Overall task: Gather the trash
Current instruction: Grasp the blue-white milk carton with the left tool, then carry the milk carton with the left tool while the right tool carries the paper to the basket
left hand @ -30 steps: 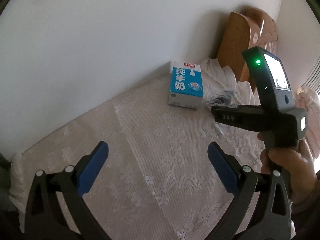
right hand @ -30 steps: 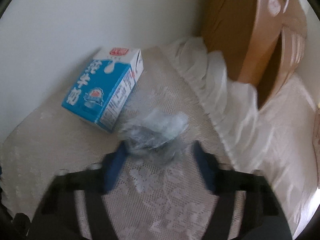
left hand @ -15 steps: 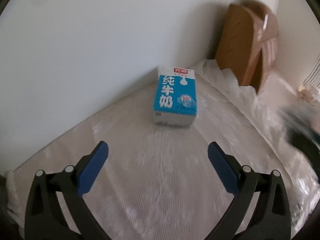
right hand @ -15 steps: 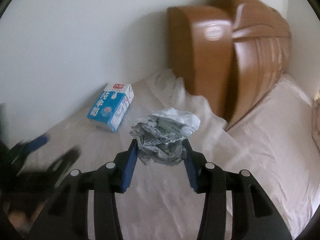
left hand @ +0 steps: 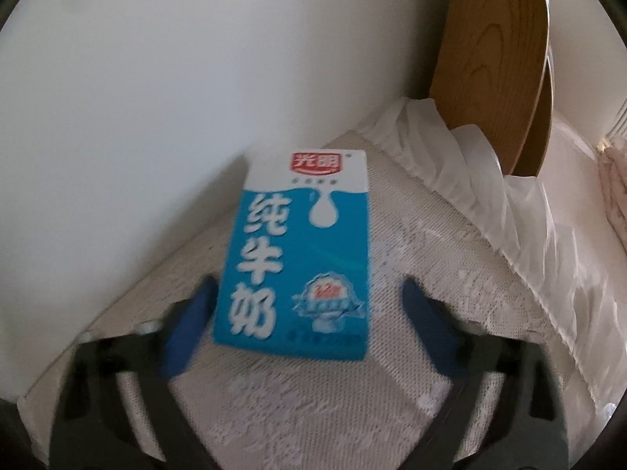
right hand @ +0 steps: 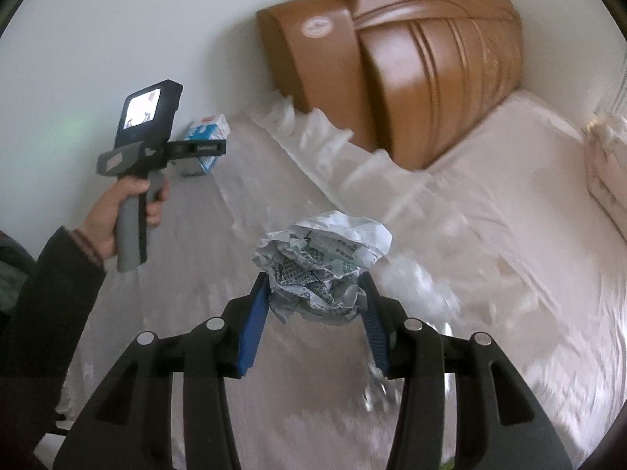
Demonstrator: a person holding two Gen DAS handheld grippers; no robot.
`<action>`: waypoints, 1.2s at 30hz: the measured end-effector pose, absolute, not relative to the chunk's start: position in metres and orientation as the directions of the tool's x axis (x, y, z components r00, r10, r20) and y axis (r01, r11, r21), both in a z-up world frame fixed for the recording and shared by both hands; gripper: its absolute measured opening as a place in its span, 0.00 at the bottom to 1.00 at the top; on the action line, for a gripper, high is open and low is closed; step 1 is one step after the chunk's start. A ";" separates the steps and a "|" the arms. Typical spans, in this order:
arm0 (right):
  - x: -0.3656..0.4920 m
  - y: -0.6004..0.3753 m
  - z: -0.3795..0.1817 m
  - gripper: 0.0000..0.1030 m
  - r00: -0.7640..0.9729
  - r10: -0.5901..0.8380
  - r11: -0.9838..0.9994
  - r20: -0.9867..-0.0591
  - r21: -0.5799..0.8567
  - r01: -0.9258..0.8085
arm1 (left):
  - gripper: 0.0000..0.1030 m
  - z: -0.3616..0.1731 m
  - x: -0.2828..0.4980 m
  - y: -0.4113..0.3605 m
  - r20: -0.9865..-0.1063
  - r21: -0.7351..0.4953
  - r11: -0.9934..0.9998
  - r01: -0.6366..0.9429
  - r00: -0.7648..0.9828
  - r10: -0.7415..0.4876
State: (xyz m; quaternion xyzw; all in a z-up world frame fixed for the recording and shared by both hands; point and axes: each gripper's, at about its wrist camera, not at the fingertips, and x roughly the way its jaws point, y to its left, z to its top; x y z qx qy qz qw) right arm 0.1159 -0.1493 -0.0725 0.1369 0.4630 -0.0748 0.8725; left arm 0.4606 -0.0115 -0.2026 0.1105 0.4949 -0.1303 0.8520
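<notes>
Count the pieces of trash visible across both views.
2. A milk carton lies on the lace cover by the wall, between the left claw's open fingers; crumpled paper is gripped in the right claw. More could be hidden.

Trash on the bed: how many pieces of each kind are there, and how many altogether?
Milk carton: 1, lying on the lace cover, between the left claw's fingers.
Crumpled paper ball: 1, held in the right claw.
Total: 2

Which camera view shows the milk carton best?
The left wrist view: the milk carton fills the middle, its blue front readable, between the left gripper's fingers. In the right wrist view it is small, far off, partly hidden by that gripper.
</notes>
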 end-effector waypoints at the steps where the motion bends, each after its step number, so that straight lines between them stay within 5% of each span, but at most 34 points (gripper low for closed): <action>1: 0.111 -0.149 -0.071 0.45 0.560 -0.008 0.951 -0.828 0.167 0.261 | 0.63 -0.203 0.461 -0.014 -0.877 0.072 0.942 0.329 0.471 -0.098; 8: 0.079 -0.149 -0.066 0.45 0.578 0.000 0.945 -0.816 0.188 0.266 | 0.62 -0.174 0.409 -0.001 -0.842 0.067 0.943 0.325 0.526 -0.121; 24: -0.017 -0.106 -0.072 0.45 0.566 0.185 0.951 -0.803 0.292 0.103 | 0.62 -0.122 0.120 0.108 -0.844 -0.062 0.974 0.217 0.509 -0.168; 36: -0.053 -0.078 -0.091 0.45 0.523 0.245 0.959 -0.817 0.283 -0.007 | 0.62 -0.113 0.026 0.143 -0.838 -0.038 0.980 0.197 0.527 -0.139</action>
